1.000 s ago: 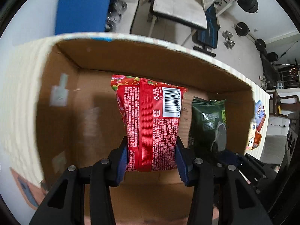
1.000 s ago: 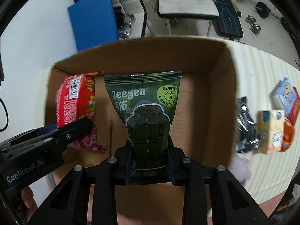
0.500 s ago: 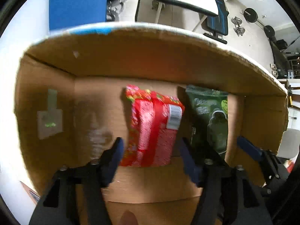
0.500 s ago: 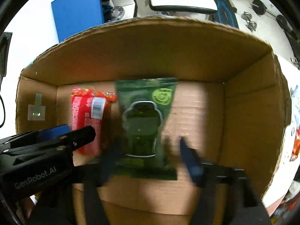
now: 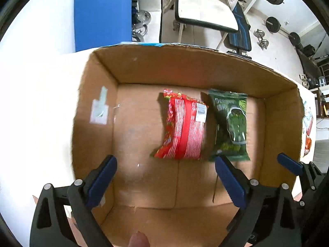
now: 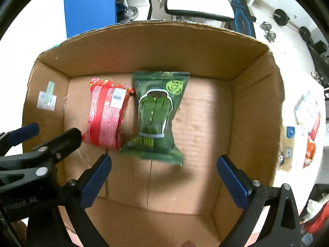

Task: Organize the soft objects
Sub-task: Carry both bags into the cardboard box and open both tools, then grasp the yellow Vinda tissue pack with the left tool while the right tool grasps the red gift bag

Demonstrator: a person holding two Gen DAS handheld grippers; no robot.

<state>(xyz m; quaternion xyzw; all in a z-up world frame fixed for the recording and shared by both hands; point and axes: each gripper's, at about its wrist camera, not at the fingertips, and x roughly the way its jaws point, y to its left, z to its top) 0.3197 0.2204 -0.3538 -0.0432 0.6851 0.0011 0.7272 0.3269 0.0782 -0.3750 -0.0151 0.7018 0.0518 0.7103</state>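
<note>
The green pouch (image 5: pixel 230 123) bears blurred white letters that seem to begin "Dee". In the right wrist view, the left hand-held gripper (image 6: pixel 51 142) shows a partial "AI" on its body. The red pack's (image 6: pixel 107 113) print and barcode are too blurred to read.

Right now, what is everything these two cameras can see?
Cardboard box: one, brown, open on the white table.
Red packet: one, lying in the box, left of the green one.
Green packet: one, in the box, beside the red.
Other packets: several, mixed colours, on the table right of the box.
Blue board: one, behind the box.
White chair: one, on the floor behind.
Dumbbells: dark, on the floor, far right.
Left claw: black, blue pads, opening, nothing between.
Right claw: same, opening, empty.
</note>
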